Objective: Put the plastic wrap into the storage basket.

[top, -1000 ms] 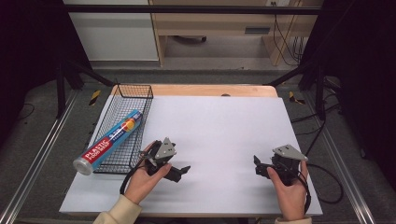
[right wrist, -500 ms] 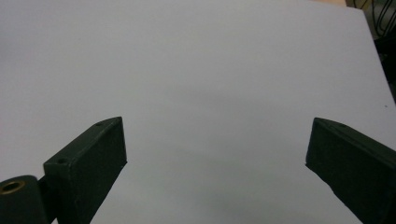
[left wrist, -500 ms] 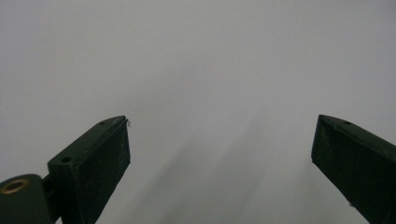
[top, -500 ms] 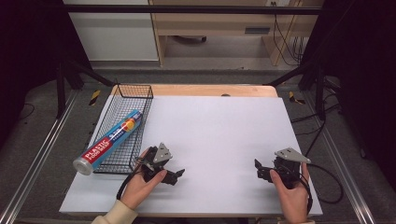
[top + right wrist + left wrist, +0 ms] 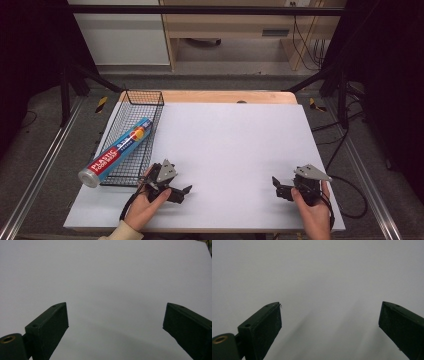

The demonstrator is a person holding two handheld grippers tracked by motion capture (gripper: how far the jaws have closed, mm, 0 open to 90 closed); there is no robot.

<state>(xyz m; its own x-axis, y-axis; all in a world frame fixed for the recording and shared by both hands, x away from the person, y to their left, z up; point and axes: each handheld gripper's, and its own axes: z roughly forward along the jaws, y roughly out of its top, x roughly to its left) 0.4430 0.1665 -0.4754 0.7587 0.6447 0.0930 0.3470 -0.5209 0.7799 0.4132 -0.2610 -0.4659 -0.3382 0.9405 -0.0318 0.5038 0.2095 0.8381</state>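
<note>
At the left edge of the bench sits the wire basket (image 5: 134, 137), running from the far left corner toward you. The plastic food wrap roll (image 5: 118, 151) lies slanted in it, its far end down inside the mesh and its capped near end poking out over the basket's left rim, past the bench edge. It reads as too long to lie flat inside, so it leans on the rim; judge it as a light tube that could roll or tip off if you bump the wire.

Just beside the basket's near right corner, your left gripper (image 5: 181, 192) rests low over the white bench (image 5: 240, 150), near the front edge, its jaws pointing right, away from the roll. In the left gripper view (image 5: 329, 322) the two black jaws stand wide apart with nothing between them and only bare white surface ahead. It is the closer gripper to the roll, so you would need to turn it back toward the basket to reach it.

Over by the front right corner, your right gripper (image 5: 276, 184) is well apart from basket and roll, its jaws pointing left across the bench. In the right gripper view (image 5: 115, 322) its jaws also gape wide, holding and touching nothing.
</note>
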